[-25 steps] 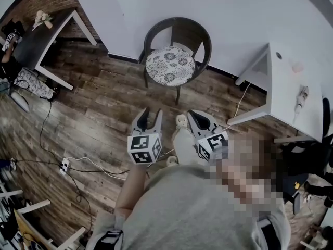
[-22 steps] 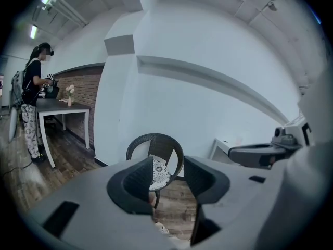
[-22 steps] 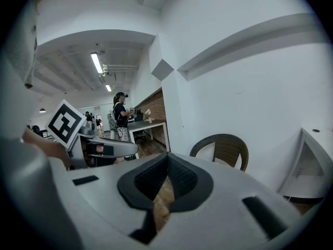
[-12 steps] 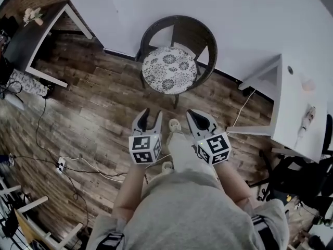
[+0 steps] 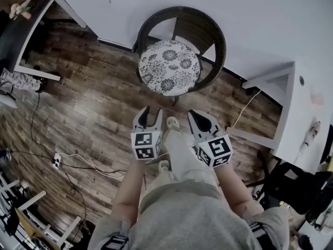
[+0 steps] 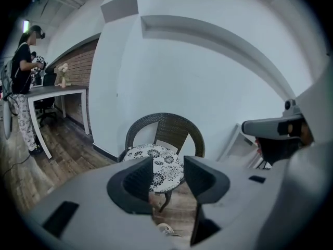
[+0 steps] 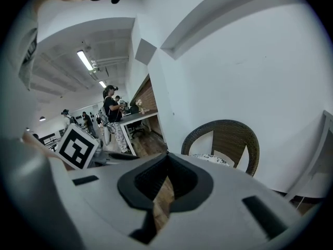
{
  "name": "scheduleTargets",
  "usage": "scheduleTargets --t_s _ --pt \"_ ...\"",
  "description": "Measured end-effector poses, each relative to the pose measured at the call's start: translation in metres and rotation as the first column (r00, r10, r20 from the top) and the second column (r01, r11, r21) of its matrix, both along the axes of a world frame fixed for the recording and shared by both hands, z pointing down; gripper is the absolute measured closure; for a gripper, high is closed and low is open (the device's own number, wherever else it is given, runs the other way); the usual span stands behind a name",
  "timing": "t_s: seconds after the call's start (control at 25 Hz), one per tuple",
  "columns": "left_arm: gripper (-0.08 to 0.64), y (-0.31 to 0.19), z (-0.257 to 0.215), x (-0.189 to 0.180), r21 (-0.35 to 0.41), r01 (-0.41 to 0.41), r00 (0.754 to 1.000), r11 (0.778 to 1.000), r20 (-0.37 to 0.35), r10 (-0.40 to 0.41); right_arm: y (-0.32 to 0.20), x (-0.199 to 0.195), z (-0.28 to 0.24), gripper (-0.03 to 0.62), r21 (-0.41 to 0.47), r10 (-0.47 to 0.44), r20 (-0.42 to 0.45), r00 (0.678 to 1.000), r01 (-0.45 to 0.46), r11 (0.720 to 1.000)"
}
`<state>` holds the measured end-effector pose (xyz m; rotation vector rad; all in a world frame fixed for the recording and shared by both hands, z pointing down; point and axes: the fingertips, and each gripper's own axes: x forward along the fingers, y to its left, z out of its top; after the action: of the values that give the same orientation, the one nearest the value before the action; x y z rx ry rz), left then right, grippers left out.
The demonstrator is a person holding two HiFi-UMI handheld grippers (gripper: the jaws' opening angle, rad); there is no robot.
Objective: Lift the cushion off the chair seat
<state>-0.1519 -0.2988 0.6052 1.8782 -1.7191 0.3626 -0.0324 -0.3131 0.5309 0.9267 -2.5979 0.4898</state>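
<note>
Only the head view shows the whole cushion (image 5: 169,67); left hand-held gripper (image 5: 151,114) spread, right hand-held gripper (image 5: 193,114) pressed together.

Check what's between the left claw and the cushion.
Only bare wood floor up to the chair's front edge; the head view shows it.

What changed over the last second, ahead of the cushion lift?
The person has walked closer: the chair and its cushion now lie nearer the left gripper and right gripper. Nothing was taken hold of or let go. The cushion stays on the seat; left jaws stay apart, right jaws together, both empty.
</note>
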Motion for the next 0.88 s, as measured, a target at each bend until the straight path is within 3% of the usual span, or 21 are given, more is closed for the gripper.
scheduleTargets --t_s 0.44,0.88 --pt "0.37 -0.042 0.119 0.001 -0.116 -0.028 0.999 0.993 0.037 0.032 -0.04 0.003 0.067 0.588 -0.084 0.007 -0.001 1.0 -0.008 0.996" --pt "0.359 -0.066 0.231 -0.003 -0.267 -0.059 0.993 0.962 0.086 0.085 -0.061 0.007 0.129 0.588 -0.164 0.0 -0.027 1.0 -0.005 0.986"
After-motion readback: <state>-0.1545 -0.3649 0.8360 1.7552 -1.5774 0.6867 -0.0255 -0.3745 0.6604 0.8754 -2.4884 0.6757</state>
